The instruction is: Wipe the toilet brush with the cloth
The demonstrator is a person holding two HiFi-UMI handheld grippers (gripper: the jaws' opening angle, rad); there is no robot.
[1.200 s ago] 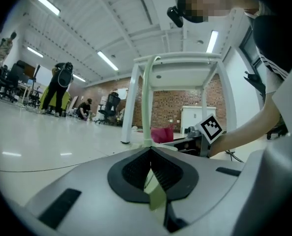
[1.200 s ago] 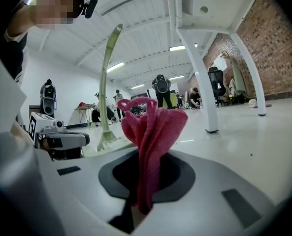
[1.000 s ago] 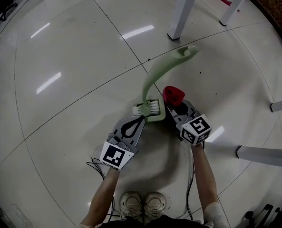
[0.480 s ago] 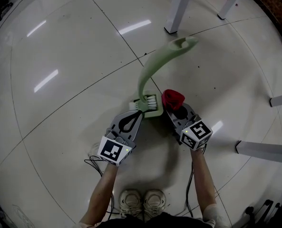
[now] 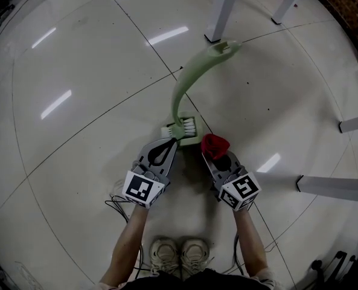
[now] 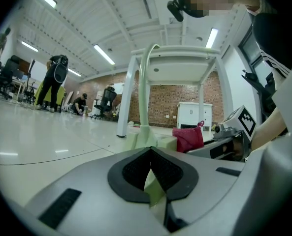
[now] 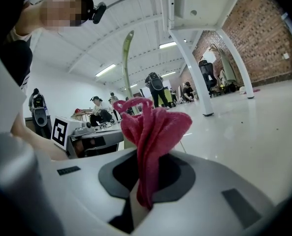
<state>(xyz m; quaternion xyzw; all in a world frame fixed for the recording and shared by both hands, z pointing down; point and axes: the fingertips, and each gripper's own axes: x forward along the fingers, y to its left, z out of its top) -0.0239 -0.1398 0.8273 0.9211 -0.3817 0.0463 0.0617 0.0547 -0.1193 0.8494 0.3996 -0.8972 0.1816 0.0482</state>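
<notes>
Fingers (image 6: 131, 173) of my left gripper (image 5: 171, 144) are clamped tight on the head end of a pale green plastic toilet brush (image 5: 182, 86). Its white bristles sit just beyond the jaws, and its long curved handle arcs to the far side, toward a white table leg (image 5: 222, 8). My right gripper (image 5: 214, 157) pinches a bunched red cloth (image 5: 215, 145), just right of the brush head. I cannot tell if they touch. Glossy pale floor tiles (image 5: 76, 71) lie below.
</notes>
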